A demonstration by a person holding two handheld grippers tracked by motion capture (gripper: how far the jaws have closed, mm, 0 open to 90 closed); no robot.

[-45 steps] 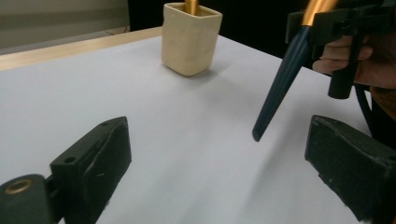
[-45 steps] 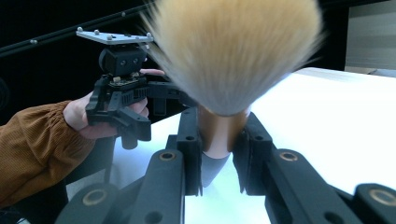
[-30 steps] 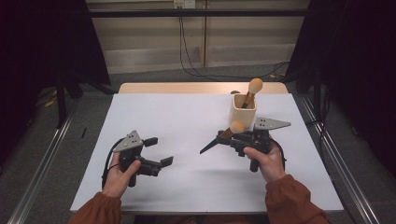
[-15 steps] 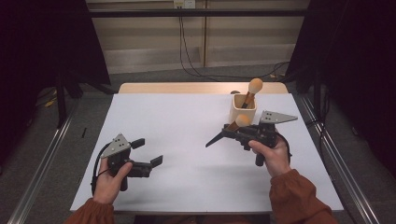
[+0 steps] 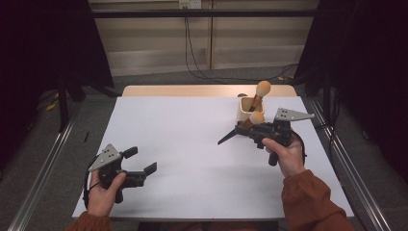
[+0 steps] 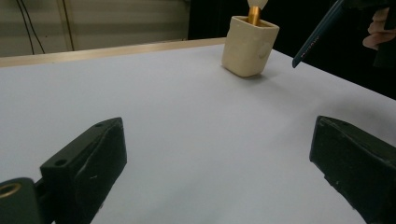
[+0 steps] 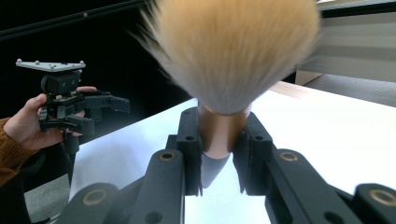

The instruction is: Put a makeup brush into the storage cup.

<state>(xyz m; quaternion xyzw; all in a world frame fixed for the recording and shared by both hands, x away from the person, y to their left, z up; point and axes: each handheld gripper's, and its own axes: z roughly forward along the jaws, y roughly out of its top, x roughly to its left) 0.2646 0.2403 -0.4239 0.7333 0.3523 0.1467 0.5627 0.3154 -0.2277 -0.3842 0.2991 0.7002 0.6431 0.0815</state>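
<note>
At right of centre in the high view, the right gripper [image 5: 250,131] is held above the white bench [image 5: 192,144] by the person's right hand [image 5: 284,153], with a makeup brush [image 5: 240,129] clamped between its fingers. The brush lies roughly level: its tan bristle head sits close against the front of the cup, and its dark pointed handle runs out toward the middle of the frame, clear of the bench top. In the right gripper view the fingers are closed tight on the brush's copper-coloured ferrule [image 7: 222,133], one black pad on each side, and the blurred bristle head [image 7: 233,51] fans out across the top of the frame.

Just behind that gripper in the high view, toward the upper right of the bench, stands a cream cup [image 5: 250,109], upright, with a second brush [image 5: 259,94] leaning in it, bristles up. In the left gripper view the same cup [image 6: 249,44] sits in the upper middle of the frame, and the tip of the held brush's handle [image 6: 317,35] slants in from the upper right, near the cup but not touching it.

Down at lower left in the high view, the left gripper [image 5: 142,161] is well apart from the cup and the brush, held by the left hand [image 5: 106,190] near the bench's front edge. Its fingers [image 6: 88,161] stand wide apart, with bare bench between them and nothing in their hold.
</note>
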